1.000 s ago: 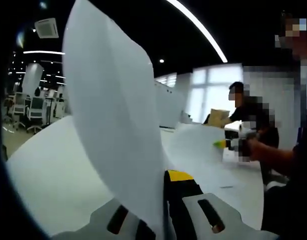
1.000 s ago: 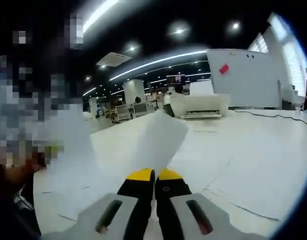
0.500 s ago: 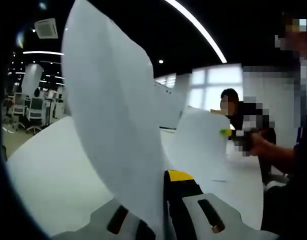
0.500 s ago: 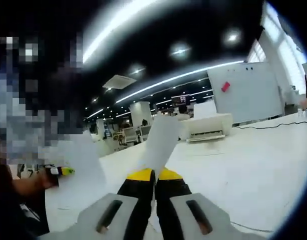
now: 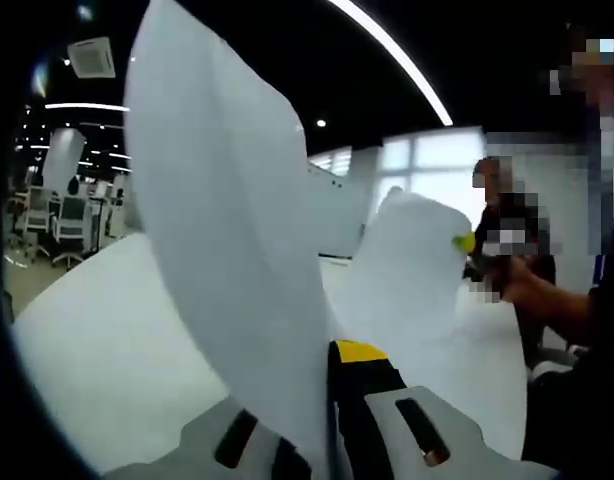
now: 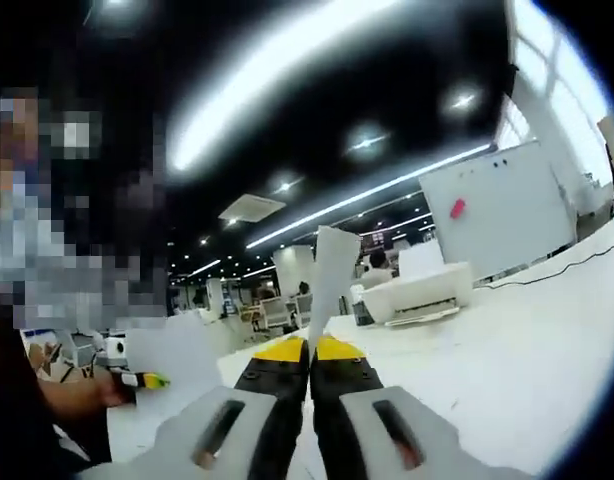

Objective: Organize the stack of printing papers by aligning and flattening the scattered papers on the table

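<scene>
the broad white table (image 5: 97,350) spreads under both views, its flat top running off toward a dim open office with strip lights overhead. in the right gripper view the same white table (image 6: 527,350) carries a white boxy printer (image 6: 417,295) near its far edge, and a large white board with a small red tag (image 6: 497,210) stands behind it.

a large white sheet of printing paper (image 5: 227,230) rises steeply in the left gripper view, curling up from the left gripper (image 5: 332,385). its yellow-tipped black jaws are pressed together on the sheet's lower edge, so the paper stands lifted off the table. beyond it, a second white sheet of printing paper (image 5: 412,270) is raised on end, held at its upper right corner by the right gripper (image 5: 469,243), which is gripped by a person's hand (image 5: 512,285).

in the right gripper view the right gripper (image 6: 309,352) has its yellow tips closed tight on the second sheet (image 6: 329,275), seen nearly edge-on as a narrow upright strip. at lower left the left gripper (image 6: 147,380) shows as a small yellow tip, with its own pale sheet (image 6: 177,350) blurred behind it.
</scene>
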Motion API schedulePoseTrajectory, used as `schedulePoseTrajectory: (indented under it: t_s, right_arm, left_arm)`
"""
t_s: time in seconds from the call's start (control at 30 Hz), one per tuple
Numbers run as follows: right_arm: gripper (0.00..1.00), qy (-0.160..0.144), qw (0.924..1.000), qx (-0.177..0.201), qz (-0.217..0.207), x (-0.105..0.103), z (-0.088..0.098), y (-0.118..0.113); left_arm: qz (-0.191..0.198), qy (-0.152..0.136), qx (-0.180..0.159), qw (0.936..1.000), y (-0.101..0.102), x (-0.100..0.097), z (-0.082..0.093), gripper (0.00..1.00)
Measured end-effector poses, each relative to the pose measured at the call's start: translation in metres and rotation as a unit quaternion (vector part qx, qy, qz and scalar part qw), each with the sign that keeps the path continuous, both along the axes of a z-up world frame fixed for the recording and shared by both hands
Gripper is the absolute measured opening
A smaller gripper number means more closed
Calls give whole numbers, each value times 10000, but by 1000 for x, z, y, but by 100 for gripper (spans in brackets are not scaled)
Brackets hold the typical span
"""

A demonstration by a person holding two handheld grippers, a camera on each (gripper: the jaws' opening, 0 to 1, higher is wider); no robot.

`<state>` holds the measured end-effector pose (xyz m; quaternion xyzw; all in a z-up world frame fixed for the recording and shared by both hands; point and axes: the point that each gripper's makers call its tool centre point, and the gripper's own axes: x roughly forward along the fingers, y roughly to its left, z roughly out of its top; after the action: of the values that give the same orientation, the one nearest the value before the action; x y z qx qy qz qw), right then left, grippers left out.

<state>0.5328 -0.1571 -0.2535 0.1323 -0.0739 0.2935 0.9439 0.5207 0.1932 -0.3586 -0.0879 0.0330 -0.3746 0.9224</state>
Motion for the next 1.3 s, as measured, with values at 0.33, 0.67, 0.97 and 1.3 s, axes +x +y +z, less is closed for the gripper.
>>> schedulePoseTrajectory:
  t_s: [0.33,0.67,0.97,1.3]
  right_arm:
    - [0,-386,9987,235,252,-16,34,4]
    - [0,-622,9966,333,414,-26,58,5]
    - [0,-702,9952,304,603,-34,71,11]
    - [0,-836,9923,186,892,-44,87,26]
  left_arm:
    - [-8,-2,-7,10000,0,0,0,6]
    - [-16,-3,17,10000,-1,0,0,6]
    - [-23,-1,16,10000,-1,0,0,6]
    - [-63,-24,-67,10000,0,-1,2,6]
